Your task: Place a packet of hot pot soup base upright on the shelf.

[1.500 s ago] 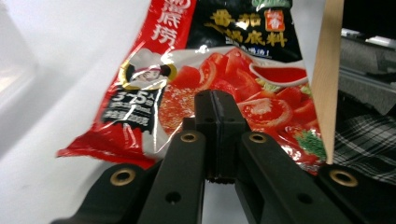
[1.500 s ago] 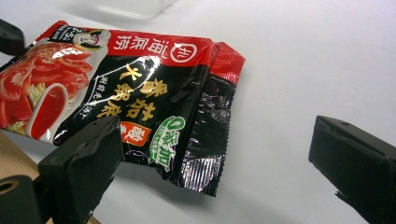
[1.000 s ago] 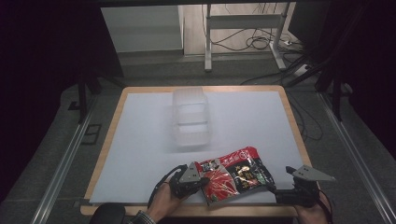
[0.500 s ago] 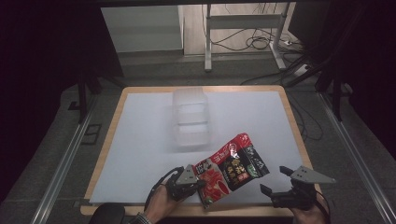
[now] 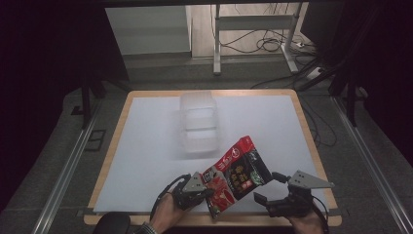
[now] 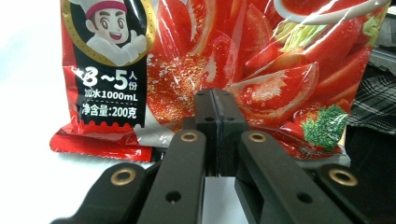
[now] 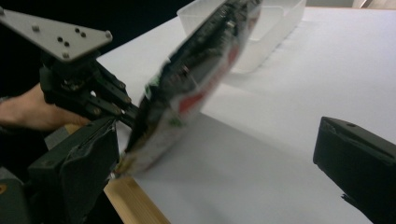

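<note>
A red soup-base packet [image 5: 239, 171] with tomato pictures stands tilted up off the white table near its front edge. My left gripper [image 5: 209, 190] is shut on the packet's lower edge; in the left gripper view the jaws [image 6: 215, 109] pinch the packet [image 6: 243, 51] at its bottom seam. My right gripper [image 5: 268, 187] is open just right of the packet, holding nothing. From the right gripper view the packet [image 7: 191, 79] hangs blurred between the wide-open jaws of my right gripper [image 7: 219, 168], with the left gripper [image 7: 123, 109] clamped on it from the left.
A clear plastic container [image 5: 198, 122] with compartments stands behind the packet at mid-table, also seen as the container [image 7: 261, 28] in the right gripper view. The table's wooden front edge [image 7: 135, 200] lies right below the grippers. Cables and a metal frame are on the floor beyond.
The packet has swung from lying flat to tilted upright in the left gripper's hold. The right gripper has come off its right edge, opened and shifted left.
</note>
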### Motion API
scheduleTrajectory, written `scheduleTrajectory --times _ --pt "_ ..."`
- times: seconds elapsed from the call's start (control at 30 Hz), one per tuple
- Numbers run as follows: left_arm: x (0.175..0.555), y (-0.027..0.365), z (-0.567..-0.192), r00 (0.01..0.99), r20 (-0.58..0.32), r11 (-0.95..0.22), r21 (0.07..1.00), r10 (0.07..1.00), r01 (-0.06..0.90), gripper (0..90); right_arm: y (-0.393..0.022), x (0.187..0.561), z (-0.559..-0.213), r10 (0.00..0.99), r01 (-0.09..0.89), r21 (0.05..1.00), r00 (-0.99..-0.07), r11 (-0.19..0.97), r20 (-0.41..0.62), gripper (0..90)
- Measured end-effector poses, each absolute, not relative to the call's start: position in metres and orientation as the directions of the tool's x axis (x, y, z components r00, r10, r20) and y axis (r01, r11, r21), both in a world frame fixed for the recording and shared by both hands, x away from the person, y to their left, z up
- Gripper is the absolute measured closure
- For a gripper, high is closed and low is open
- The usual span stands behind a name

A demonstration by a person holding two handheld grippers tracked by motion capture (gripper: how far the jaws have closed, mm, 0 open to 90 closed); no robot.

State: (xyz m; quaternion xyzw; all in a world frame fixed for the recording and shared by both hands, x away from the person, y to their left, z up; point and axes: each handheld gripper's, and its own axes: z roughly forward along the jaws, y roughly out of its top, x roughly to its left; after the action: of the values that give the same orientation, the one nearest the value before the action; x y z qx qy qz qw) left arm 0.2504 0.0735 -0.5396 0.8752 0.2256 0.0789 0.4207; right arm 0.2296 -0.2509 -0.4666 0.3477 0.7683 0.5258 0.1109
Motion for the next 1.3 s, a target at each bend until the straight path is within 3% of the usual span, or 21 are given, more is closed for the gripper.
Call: scheduleTrajectory --times 0.3,0.43,0.5,0.6,0.63,0.77,0.87,1.3 --pt "0.251 0.075 -0.540 0.889 -0.045 -0.551 0.770 0.455 0.321 90.0 -0.219 0.242 -0.469 0.662 0.455 0.871 -0.712 0.184 0.232 2.8" --pt "0.251 0.075 -0.539 0.890 -0.036 -0.555 0.770 0.455 0.315 90.0 -0.206 0.249 -0.468 0.668 0.454 0.880 -0.700 0.143 0.253 23.1" --pt "0.250 0.074 -0.540 0.890 -0.027 -0.560 0.768 0.455 0.310 90.0 -0.204 0.250 -0.468 0.676 0.448 0.884 -0.694 0.136 0.248 26.5" --pt "0.249 0.075 -0.540 0.887 -0.031 -0.555 0.770 0.460 0.315 90.0 -0.196 0.251 -0.469 0.703 0.423 0.901 -0.670 0.100 0.237 43.4" --pt "0.249 0.075 -0.540 0.887 -0.031 -0.555 0.770 0.460 0.315 90.0 -0.196 0.251 -0.469 0.703 0.423 0.901 -0.670 0.100 0.237 43.4" --pt "0.249 0.075 -0.540 0.889 -0.029 -0.553 0.773 0.458 0.310 90.0 -0.192 0.251 -0.469 0.752 0.426 0.903 -0.613 0.056 0.243 64.2" --pt "0.248 0.077 -0.538 0.893 -0.004 -0.573 0.766 0.451 0.293 88.5 -0.190 0.254 -0.467 0.753 0.441 0.898 -0.592 0.003 0.288 73.9" --pt "0.241 0.085 -0.526 0.884 -0.031 -0.514 0.804 0.467 0.300 59.7 -0.184 0.260 -0.446 0.728 0.381 0.925 -0.637 0.013 0.252 76.8"
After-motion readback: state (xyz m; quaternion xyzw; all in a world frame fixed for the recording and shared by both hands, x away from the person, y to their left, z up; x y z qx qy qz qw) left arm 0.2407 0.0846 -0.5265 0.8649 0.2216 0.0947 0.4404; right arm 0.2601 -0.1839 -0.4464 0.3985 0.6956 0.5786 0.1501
